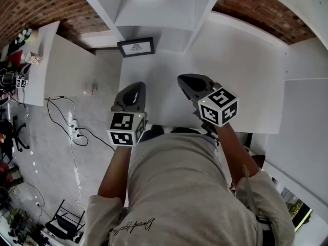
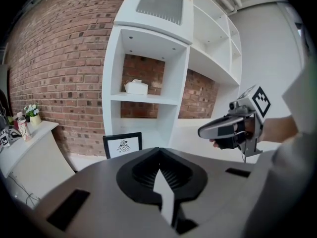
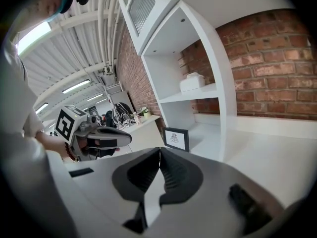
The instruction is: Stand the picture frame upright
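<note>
The black picture frame (image 1: 136, 47) with a white print stands upright at the back of the white table (image 1: 241, 60), against the foot of the shelf unit. It shows small in the left gripper view (image 2: 122, 144) and the right gripper view (image 3: 177, 138). My left gripper (image 1: 134, 87) hovers well short of the picture frame, its jaws shut with nothing between them (image 2: 158, 149). My right gripper (image 1: 183, 79) floats beside it, also shut and empty (image 3: 159, 149). Each gripper sees the other: the right gripper (image 2: 203, 131) from the left, the left gripper (image 3: 130, 138) from the right.
A white shelf unit (image 2: 148, 58) rises behind the picture frame, with a white box (image 2: 136, 87) on one shelf. A brick wall stands behind it. A side counter (image 1: 31, 60) with plants and clutter is at the left; cables and a power strip (image 1: 74, 129) lie on the floor.
</note>
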Available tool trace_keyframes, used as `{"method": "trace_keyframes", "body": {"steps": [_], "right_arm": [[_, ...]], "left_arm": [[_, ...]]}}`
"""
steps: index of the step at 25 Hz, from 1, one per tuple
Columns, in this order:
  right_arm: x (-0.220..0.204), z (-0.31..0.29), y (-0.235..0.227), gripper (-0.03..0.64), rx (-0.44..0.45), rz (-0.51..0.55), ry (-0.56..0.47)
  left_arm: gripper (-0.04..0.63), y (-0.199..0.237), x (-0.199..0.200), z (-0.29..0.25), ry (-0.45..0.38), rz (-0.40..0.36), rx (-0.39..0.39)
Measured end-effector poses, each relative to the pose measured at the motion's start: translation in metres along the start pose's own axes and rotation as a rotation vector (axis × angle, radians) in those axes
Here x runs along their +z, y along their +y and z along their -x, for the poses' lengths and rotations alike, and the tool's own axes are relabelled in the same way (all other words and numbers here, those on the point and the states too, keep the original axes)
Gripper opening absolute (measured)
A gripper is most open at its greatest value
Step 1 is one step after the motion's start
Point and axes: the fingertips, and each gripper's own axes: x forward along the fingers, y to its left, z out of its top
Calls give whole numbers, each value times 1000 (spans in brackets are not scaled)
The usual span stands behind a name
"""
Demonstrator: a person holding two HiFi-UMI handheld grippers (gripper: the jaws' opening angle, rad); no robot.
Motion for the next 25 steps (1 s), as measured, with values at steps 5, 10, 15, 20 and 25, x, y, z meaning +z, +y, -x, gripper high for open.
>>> {"method": "trace_keyframes", "body": {"steps": [5,10,15,20,25], "right_arm": [[-3,11,5,29,1,-17,-11],[-1,19,12,28,22,-18,-20],[-2,24,13,28,33,-12,-16],[2,20,16,28,43,-5,-23],[5,24,14,28,43,-3,-31]], "left_arm": [[15,-8,2,9,-16,32,0],[15,-15,0,15,-20,65,-3],[15,-19,2,23,-33,63,7],[15,-18,6,28,-42,61,17],[15,-23,11,28,-51,56,12]]}}
